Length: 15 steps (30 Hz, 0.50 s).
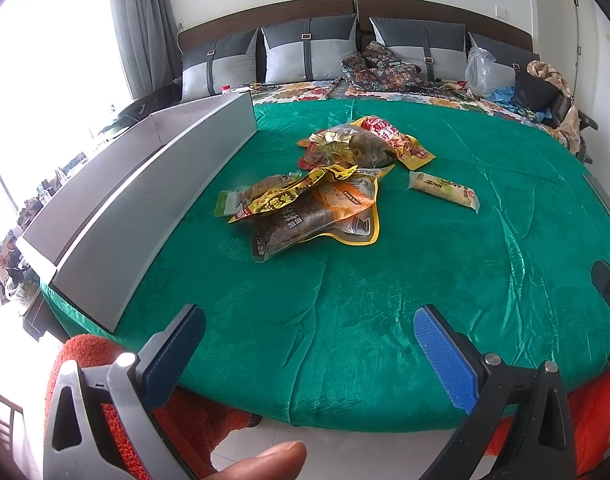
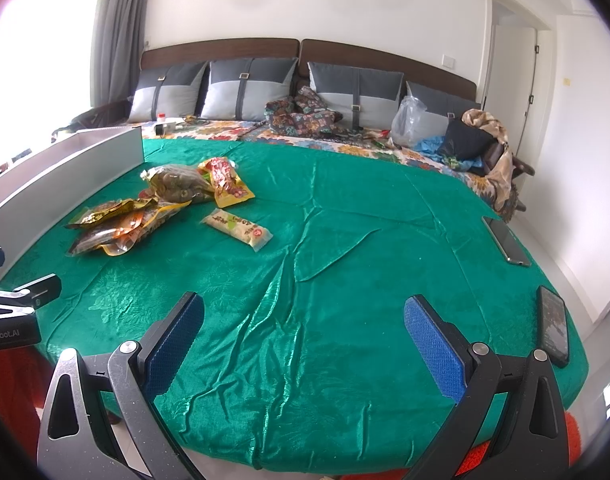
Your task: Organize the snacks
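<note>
Snacks lie heaped mid-cloth toward the left edge, just beside the grey bin, with 1 pale packet apart. Both the left gripper and right gripper hover spread and empty at the near edge, so sorting looks unstarted. Next comes a reach for the pile; 2 phones sit clear at the right edge.

Snack pile on cloth, box left, lone packet right.
</note>
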Motion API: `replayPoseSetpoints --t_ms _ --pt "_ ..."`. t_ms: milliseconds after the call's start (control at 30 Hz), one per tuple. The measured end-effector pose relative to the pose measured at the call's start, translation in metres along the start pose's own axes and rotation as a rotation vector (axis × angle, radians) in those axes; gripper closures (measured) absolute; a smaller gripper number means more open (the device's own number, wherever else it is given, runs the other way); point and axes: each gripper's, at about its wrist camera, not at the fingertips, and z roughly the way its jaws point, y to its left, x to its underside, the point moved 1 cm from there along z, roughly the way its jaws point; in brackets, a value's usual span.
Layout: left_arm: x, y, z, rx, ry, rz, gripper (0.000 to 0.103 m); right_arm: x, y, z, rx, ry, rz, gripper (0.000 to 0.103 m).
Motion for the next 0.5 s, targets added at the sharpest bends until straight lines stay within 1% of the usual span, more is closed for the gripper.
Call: replayPoseSetpoints --t_ms 500 --pt "0.0004 0.0006 0.0010 -0.003 0.003 0.000 0.000 0.0003 -0.0002 0.0019 -0.002 0.007 0.002 0.002"
